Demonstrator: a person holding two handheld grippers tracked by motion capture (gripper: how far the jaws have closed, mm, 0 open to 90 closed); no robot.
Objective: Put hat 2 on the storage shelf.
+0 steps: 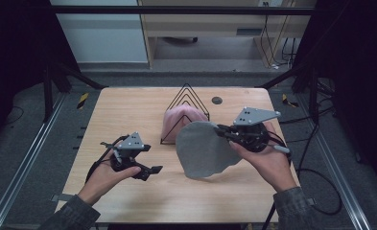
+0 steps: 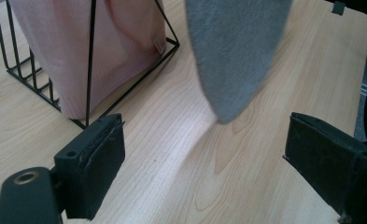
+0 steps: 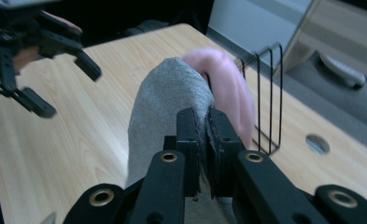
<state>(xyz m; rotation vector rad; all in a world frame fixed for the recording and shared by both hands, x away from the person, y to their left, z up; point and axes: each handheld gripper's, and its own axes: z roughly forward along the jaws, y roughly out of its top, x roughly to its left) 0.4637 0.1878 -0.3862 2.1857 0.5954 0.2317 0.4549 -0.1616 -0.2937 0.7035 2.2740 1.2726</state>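
While the right gripper (image 1: 223,130) hangs above the light wooden bench (image 1: 128,110) at about 3 o'clock, its fingers (image 3: 188,135) clench the top edge of a soft grey cloth (image 1: 203,149). The cloth dangles clear of the bench, just in front of a black wire triangular rack (image 1: 186,96) holding a pink folded cloth (image 1: 179,120). At 8 o'clock, the left gripper (image 1: 152,171) rests low, fingers (image 2: 97,163) spread, nothing between them.

Dim, dark-edged high view; brighter gripper views with slight motion blur.
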